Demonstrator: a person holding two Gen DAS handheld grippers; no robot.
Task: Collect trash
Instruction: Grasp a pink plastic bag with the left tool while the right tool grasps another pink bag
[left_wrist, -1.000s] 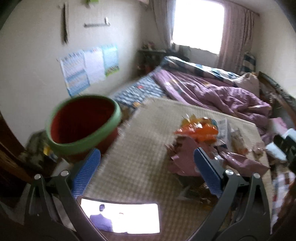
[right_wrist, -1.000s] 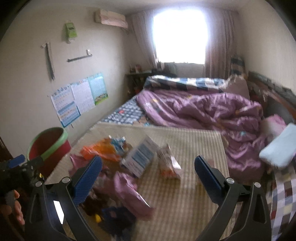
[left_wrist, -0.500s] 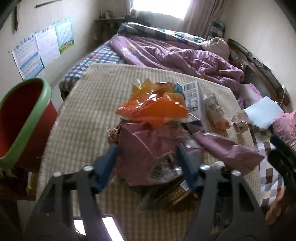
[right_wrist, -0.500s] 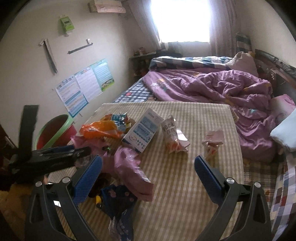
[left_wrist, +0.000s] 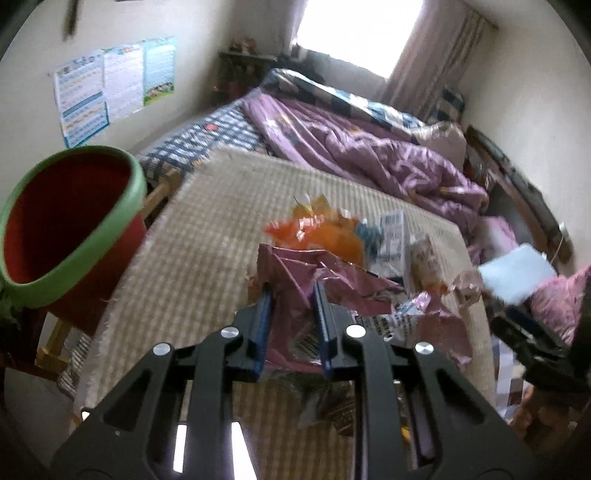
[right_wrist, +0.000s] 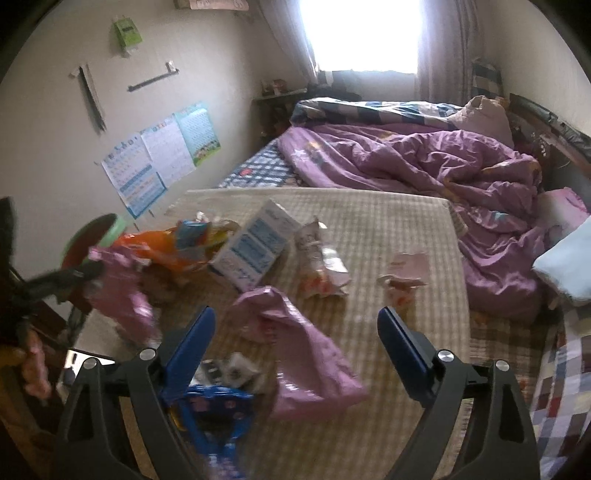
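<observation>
Pink wrapper (left_wrist: 291, 295) crumpled, clamped by left gripper (left_wrist: 291, 317).

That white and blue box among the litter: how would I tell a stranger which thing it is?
Start at the checked beige mat spread at the foot of the purple quilt. On it, near the left side, is a heap of wrappers; the box lies at the heap's far right, beside an orange bag. It alone is a stiff, square-edged carton, white with blue panels, among crumpled soft bags.
</observation>
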